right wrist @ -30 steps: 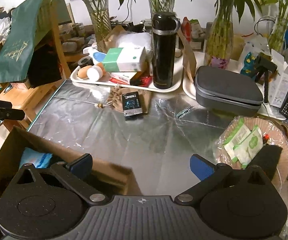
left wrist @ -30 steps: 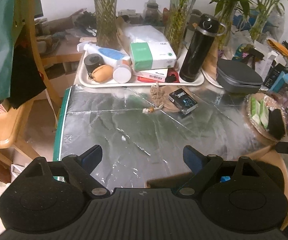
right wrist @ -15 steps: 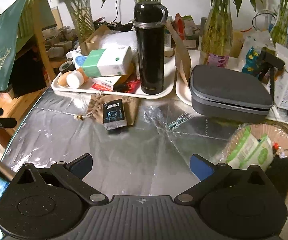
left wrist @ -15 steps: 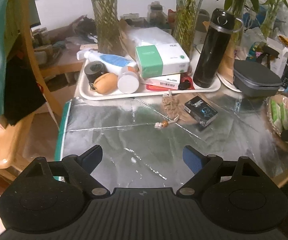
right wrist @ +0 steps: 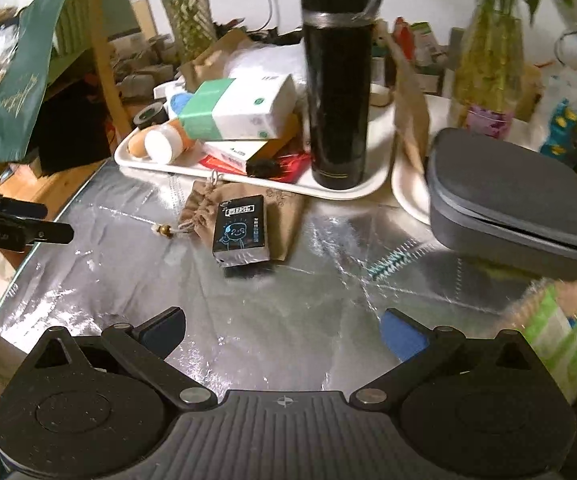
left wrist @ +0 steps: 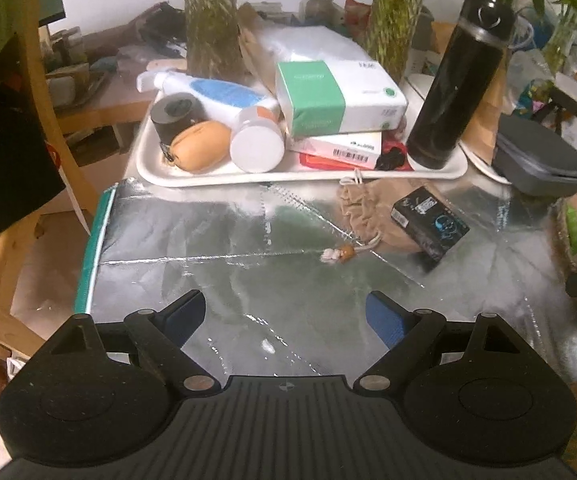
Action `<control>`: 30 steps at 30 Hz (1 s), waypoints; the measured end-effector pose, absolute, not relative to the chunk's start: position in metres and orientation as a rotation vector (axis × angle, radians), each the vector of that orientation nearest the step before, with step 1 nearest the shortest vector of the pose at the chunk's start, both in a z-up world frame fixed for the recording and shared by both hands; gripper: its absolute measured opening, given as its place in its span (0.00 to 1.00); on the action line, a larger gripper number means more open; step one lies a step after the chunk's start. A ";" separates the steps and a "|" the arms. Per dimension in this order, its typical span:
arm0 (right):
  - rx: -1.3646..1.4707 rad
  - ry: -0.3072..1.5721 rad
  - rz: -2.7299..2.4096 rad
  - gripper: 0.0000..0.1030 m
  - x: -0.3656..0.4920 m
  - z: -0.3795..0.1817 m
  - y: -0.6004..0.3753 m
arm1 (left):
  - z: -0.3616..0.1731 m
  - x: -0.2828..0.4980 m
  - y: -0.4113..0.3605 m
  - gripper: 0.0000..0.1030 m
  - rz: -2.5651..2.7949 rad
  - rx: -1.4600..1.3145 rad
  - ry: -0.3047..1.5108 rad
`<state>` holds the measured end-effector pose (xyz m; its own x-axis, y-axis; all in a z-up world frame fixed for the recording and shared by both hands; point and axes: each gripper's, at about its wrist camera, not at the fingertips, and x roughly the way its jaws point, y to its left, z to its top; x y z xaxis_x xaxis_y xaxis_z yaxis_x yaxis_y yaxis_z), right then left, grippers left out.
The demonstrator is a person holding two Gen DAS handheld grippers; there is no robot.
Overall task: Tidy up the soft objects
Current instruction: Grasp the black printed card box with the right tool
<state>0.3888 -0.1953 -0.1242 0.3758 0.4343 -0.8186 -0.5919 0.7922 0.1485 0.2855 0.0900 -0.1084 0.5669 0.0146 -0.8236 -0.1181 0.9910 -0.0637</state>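
Both hand-held tools hang above the silver foil table cover with nothing between their fingers: the left gripper has its blue-padded jaws spread wide over the near left part of the foil, and the right gripper is spread just as wide over the near middle. Toward the far edge of the foil lies the soft thing nearest to hand, a tan drawstring pouch, flat on the cover just in front of the white tray, its beaded cord trailing toward the near side. On top of the pouch rests a small black box with blue printing. The tray, along the far edge of the table, carries a green-and-white tissue pack lying on flat cartons, a tall black flask standing upright at its right end, a tan rounded pouch and a white-capped bottle at its left end. Right of the tray, on a second white plate, sits a grey zip case. At the near right corner of the table a basket holds green-and-white packets, blurred in the right wrist view. A wooden chair stands off the table's left edge.
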 end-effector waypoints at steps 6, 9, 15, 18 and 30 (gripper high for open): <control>-0.225 0.946 0.734 1.00 0.399 -0.140 -0.176 | -0.125 0.294 0.086 0.85 0.034 -0.084 0.961; -0.242 0.923 0.764 0.99 0.405 -0.146 -0.164 | -0.130 0.295 0.080 0.85 0.005 -0.044 0.939; -0.306 0.895 0.802 0.92 0.413 -0.163 -0.138 | -0.138 0.299 0.064 0.85 -0.031 0.086 0.912; -0.344 0.880 0.814 0.89 0.417 -0.171 -0.127 | -0.139 0.300 0.059 0.85 -0.044 0.117 0.905; -0.353 0.857 0.817 0.74 0.436 -0.195 -0.093 | -0.141 0.305 0.058 0.85 -0.064 0.115 0.899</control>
<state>0.4355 -0.0935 -0.1945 0.3839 0.4912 -0.7819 -0.7574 0.6518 0.0376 0.3051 0.0576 -0.1413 0.6214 -0.0069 -0.7835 0.1034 0.9919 0.0732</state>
